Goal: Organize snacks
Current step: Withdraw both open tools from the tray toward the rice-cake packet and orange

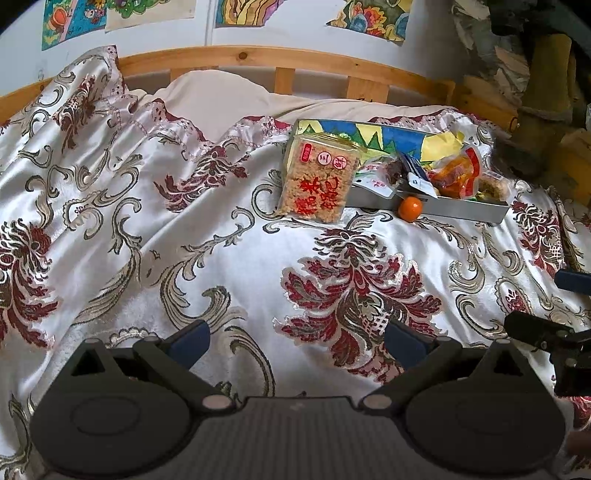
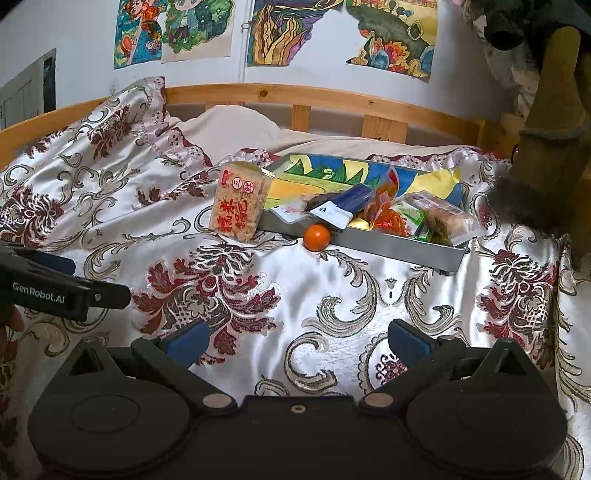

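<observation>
Right wrist view: my right gripper (image 2: 295, 345) and left gripper (image 1: 295, 343) hang released and empty. Orange (image 2: 317, 237) at twelve o'clock touches the tray (image 2: 406, 254) wall; I'd straddle it squarely, then squeeze gently.

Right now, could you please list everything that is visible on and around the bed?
Tray: one, grey metal, on the bedspread.
Snack packets: several, mixed colours, in the tray.
Rice-cake pack: one, tan with red print, leaning on the tray's left end.
Orange: one, against the tray's front wall.
Bedspread: white, red floral.
Drawings: several, on the wall.
Left gripper: open, empty.
Right gripper: open, empty.
</observation>
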